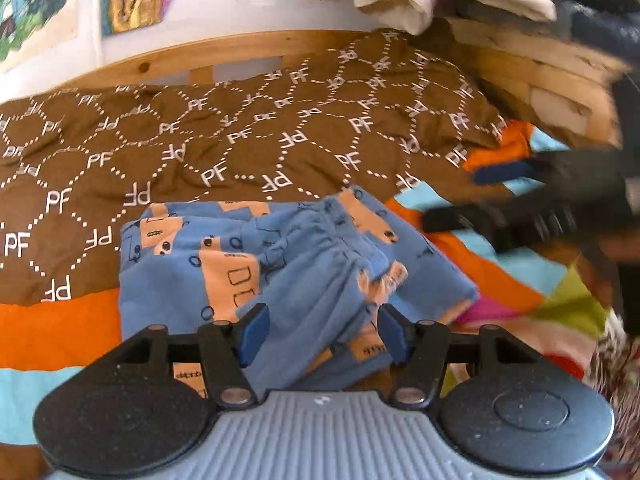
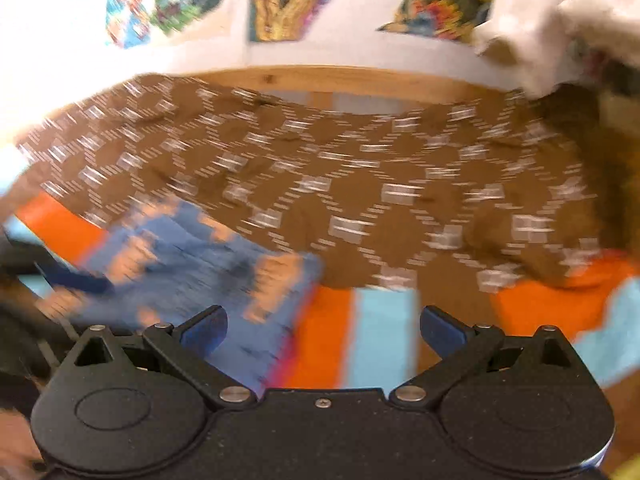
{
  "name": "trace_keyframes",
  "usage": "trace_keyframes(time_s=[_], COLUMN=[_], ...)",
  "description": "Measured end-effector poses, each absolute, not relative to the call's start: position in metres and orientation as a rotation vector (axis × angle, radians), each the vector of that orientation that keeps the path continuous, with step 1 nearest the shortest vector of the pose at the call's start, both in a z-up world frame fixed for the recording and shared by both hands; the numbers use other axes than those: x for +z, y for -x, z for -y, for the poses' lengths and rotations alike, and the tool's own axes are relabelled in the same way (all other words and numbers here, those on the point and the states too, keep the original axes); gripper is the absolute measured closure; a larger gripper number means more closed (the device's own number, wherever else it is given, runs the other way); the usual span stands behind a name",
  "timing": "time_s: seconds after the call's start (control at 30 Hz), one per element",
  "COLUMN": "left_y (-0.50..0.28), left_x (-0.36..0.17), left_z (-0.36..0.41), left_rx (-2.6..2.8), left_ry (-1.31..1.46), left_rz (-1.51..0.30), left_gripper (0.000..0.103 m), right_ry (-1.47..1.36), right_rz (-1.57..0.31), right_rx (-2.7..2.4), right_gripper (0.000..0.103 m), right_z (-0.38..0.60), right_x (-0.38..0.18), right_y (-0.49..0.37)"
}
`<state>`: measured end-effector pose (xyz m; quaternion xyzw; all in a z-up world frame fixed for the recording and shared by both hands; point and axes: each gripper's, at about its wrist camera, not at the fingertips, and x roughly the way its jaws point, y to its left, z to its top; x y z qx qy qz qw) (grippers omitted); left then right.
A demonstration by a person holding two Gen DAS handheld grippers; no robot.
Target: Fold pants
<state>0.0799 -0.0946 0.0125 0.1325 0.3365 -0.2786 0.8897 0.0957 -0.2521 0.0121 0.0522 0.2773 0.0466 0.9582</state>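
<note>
Left wrist view: the left gripper (image 1: 320, 330), blue pads apart and gripping nothing, hovers over folded blue cotton pants with peach vehicle prints (image 1: 248, 272), lying near on a striped multicoloured bedspread (image 1: 56, 332). A brown monogrammed blanket (image 1: 200, 136) lies farther. At right, the blurred right gripper (image 2: 322, 330) stands wide open, empty.

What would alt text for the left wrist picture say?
Blue pants with peach prints lie folded on a brown blanket and striped bedcover. The open left gripper hovers over their near edge; the blurred right gripper is at the right.
</note>
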Motion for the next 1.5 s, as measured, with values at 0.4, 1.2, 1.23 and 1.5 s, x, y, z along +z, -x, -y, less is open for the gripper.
trace_keyframes(time_s=[0.4, 1.2, 1.23, 1.5], left_y=[-0.075, -0.078, -0.078, -0.092], left_x=[0.005, 0.041, 0.038, 0.023], left_z=[0.102, 0.107, 0.11, 0.096], left_rx=[-0.596, -0.706, -0.712, -0.719], left_ry=[-0.352, -0.192, -0.193, -0.132], left_rz=[-0.661, -0.689, -0.696, -0.805], left_gripper=[0.085, 0.097, 0.097, 0.069], right_ry=[-0.431, -0.574, -0.554, -0.405], right_rz=[-0.68, -0.624, -0.629, -0.72], right_rx=[0.319, 0.245, 0.236, 0.137], right_gripper=[0.039, 0.093, 0.093, 0.071], right_z=[0.253, 0.289, 0.29, 0.281], right_x=[-0.004, 0.033, 0.036, -0.004], right_y=[-0.184, -0.152, -0.15, -0.147])
